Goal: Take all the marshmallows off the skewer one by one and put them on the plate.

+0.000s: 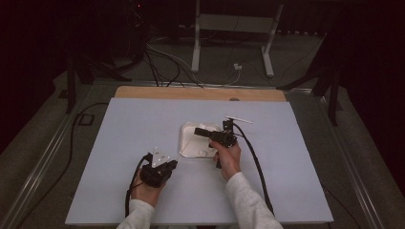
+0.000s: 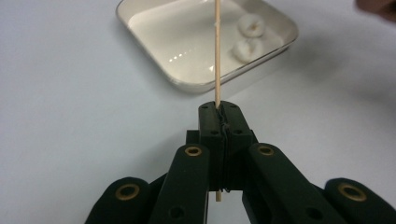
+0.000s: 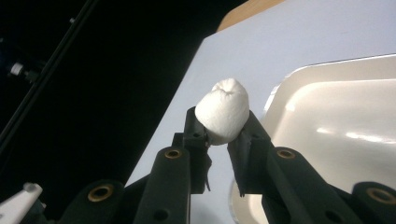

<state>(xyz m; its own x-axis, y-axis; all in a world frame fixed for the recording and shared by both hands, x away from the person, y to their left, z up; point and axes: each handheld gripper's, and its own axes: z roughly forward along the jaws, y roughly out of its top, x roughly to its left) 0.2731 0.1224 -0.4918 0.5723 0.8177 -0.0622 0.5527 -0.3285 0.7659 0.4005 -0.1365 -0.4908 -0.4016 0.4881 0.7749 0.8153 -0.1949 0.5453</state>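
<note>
Left hand-held gripper low at near left, jaws pressed together, aimed right and far. Right hand-held gripper raised at centre, pointing left, jaws clamped. Both forearms enter from near edge.

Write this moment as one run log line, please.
left gripper: shut on skewer | right gripper: shut on marshmallow | tray: two marshmallows

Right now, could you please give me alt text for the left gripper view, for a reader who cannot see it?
The left gripper is shut on a thin wooden skewer that points up toward a white square tray. Two white marshmallows lie in the tray, which sits on a pale table.
</note>
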